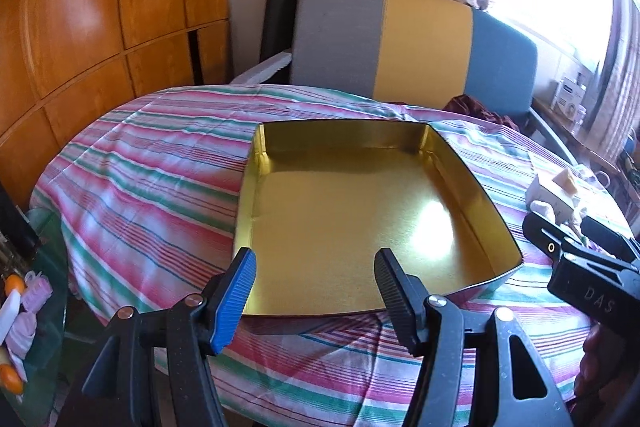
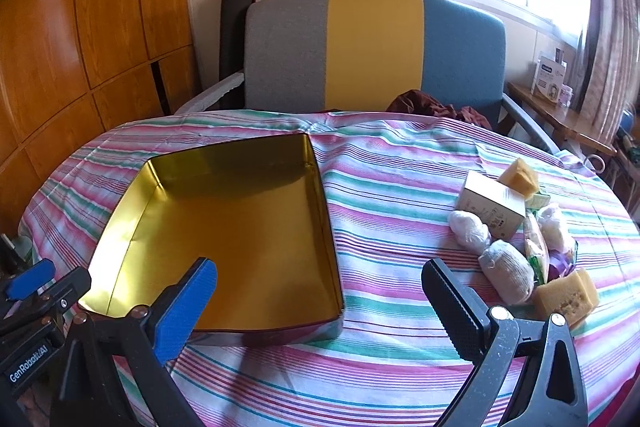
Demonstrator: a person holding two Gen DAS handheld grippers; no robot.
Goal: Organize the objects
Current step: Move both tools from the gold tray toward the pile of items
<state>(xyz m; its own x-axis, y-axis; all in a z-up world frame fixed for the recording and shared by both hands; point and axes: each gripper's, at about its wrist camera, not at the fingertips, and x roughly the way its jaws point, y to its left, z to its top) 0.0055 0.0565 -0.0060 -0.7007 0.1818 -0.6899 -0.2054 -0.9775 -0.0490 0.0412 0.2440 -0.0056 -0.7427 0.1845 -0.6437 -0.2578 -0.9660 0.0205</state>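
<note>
An empty gold tin lies open on the striped tablecloth. My left gripper hovers over the tin's near rim, open, with nothing between its fingers. In the right wrist view the tin sits at the left. My right gripper hangs open wide over the cloth beside the tin's right corner, holding nothing. To its right lies a pile: a small cardboard box, two yellow sponges, a white sock bundle, a grey sock bundle and a green packet.
A grey, yellow and blue chair stands behind the round table, with dark red cloth on its seat. A wooden cabinet fills the left. A glass side table with small items is low left; a wooden shelf is at the right.
</note>
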